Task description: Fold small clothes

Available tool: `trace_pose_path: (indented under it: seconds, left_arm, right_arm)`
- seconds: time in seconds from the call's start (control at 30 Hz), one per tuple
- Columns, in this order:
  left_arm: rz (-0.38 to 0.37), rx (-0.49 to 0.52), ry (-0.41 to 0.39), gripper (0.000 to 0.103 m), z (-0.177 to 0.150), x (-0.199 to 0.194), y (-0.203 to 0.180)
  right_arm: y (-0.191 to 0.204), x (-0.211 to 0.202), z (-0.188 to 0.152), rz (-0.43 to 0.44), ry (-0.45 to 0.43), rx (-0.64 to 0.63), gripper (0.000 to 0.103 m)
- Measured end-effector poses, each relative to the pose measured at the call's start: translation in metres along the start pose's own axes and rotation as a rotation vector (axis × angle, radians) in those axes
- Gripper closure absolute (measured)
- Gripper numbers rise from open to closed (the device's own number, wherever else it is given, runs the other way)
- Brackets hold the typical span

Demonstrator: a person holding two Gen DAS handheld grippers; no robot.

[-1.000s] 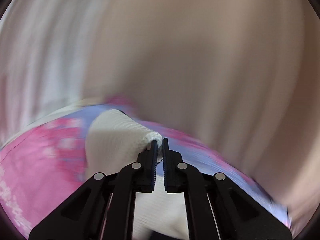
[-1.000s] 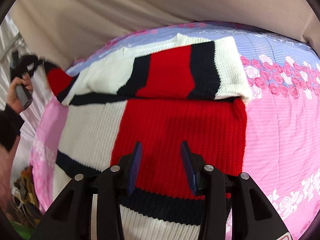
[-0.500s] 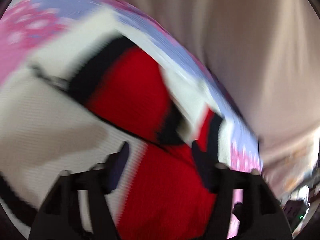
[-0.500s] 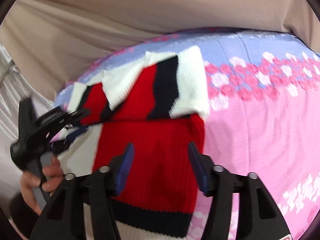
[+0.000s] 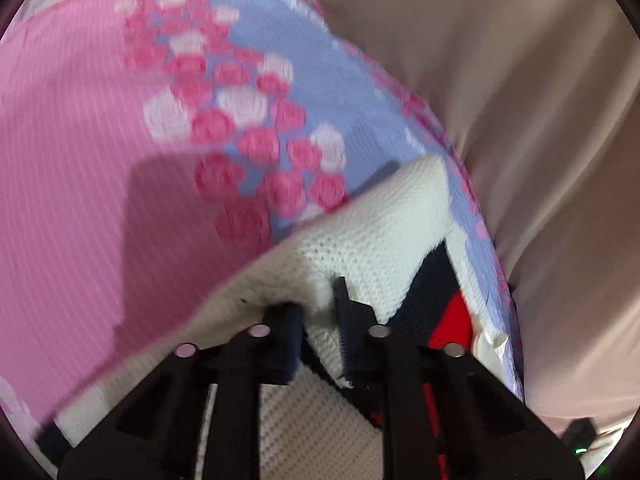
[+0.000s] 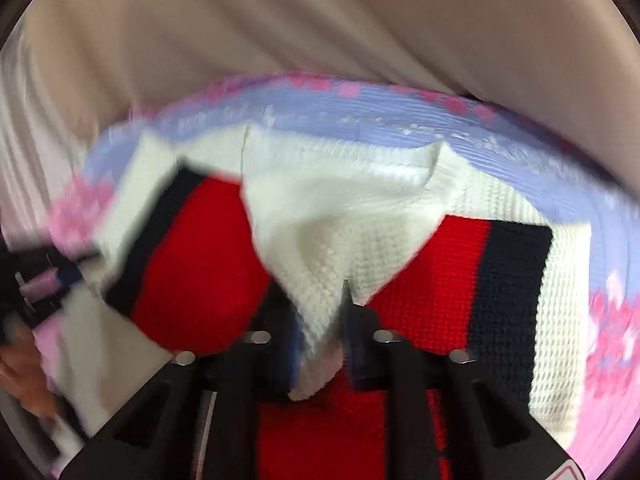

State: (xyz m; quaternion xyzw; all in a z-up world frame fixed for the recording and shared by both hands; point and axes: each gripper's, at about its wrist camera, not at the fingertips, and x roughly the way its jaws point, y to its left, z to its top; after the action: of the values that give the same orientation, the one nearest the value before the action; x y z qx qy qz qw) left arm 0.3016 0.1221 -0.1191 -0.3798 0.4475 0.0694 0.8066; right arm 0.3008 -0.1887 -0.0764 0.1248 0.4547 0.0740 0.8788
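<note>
A knitted sweater in white, red and navy blocks lies on a bed. My right gripper is shut on a white flap of the sweater near its collar, with both sleeves folded across the red chest. My left gripper is shut on a white edge of the sweater, and navy and red parts show to its right. The left gripper and the hand holding it appear at the left edge of the right wrist view.
The bed has a pink and lilac cover with a rose pattern. A beige curtain hangs close behind the bed's far edge. White ribbed fabric shows at the far left.
Both grippers were open over the sweater half a second ago and have closed on white parts of it. One second ago the left gripper held a white cuff.
</note>
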Motion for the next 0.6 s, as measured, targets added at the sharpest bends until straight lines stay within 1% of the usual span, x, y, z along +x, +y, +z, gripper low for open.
trace_pose_path:
  seconds: [0.03,0.07,0.1,0.13,0.17,0.2,0.23,0.27,0.3,0.33,0.37,0.4,0.43,0.47,0.5,0.53,0.57,0.6]
  left_arm:
    - [-0.007,-0.006,-0.019,0.090,0.009,-0.006,0.013]
    - [-0.006,-0.012,-0.024,0.090,0.011,-0.008,0.018]
    - [-0.007,-0.021,-0.012,0.090,0.013,-0.005,0.023]
    - [0.000,-0.030,0.001,0.090,0.011,-0.003,0.029]
    - [0.010,-0.034,0.013,0.088,0.013,0.003,0.033]
    - [0.003,-0.044,0.024,0.088,0.009,0.004,0.035]
    - [-0.013,-0.057,0.023,0.087,0.004,-0.001,0.037]
    - [-0.030,-0.062,0.015,0.077,-0.002,-0.008,0.033]
    - [-0.040,-0.058,0.007,0.067,-0.005,-0.012,0.031]
    - [-0.039,-0.058,-0.003,0.046,-0.009,-0.016,0.028]
    - [-0.034,-0.065,-0.009,0.037,-0.008,-0.019,0.030]
    - [-0.032,-0.072,-0.002,0.037,-0.009,-0.015,0.029]
    - [-0.029,-0.078,0.015,0.039,-0.008,-0.007,0.025]
    - [-0.024,-0.083,0.026,0.046,-0.007,-0.002,0.024]
    - [-0.018,-0.078,0.018,0.053,-0.004,0.000,0.023]
    - [-0.018,-0.062,0.013,0.080,0.001,0.001,0.021]
    - [-0.017,-0.046,0.016,0.093,0.006,0.003,0.018]
    - [-0.026,-0.040,0.000,0.094,0.013,-0.002,0.014]
  right_arm:
    - [-0.012,-0.017,0.002,0.071,-0.049,0.082,0.088]
    - [-0.028,-0.036,0.001,0.118,-0.088,0.166,0.088]
    - [-0.043,-0.045,-0.006,0.140,-0.107,0.228,0.086]
    - [-0.057,-0.047,-0.015,0.136,-0.106,0.273,0.079]
    - [-0.069,-0.039,-0.028,0.088,-0.063,0.301,0.074]
    - [-0.078,-0.030,-0.039,0.046,-0.008,0.318,0.070]
    - [-0.085,-0.022,-0.051,0.027,0.042,0.342,0.070]
    - [-0.093,-0.021,-0.065,0.046,0.062,0.383,0.070]
    - [-0.097,-0.024,-0.071,0.072,0.049,0.407,0.069]
    - [-0.099,-0.027,-0.073,0.091,0.029,0.422,0.066]
    - [-0.099,-0.029,-0.073,0.094,0.017,0.429,0.057]
    - [-0.100,-0.030,-0.069,0.086,0.001,0.431,0.046]
    - [-0.100,-0.029,-0.063,0.066,-0.014,0.429,0.042]
    - [-0.102,-0.026,-0.058,0.050,-0.022,0.431,0.042]
    - [-0.106,-0.024,-0.055,0.047,-0.029,0.438,0.042]
    - [-0.110,-0.019,-0.051,0.043,-0.034,0.448,0.053]
    - [-0.112,-0.014,-0.047,0.047,-0.029,0.450,0.068]
    - [-0.109,-0.009,-0.036,0.058,0.006,0.435,0.094]
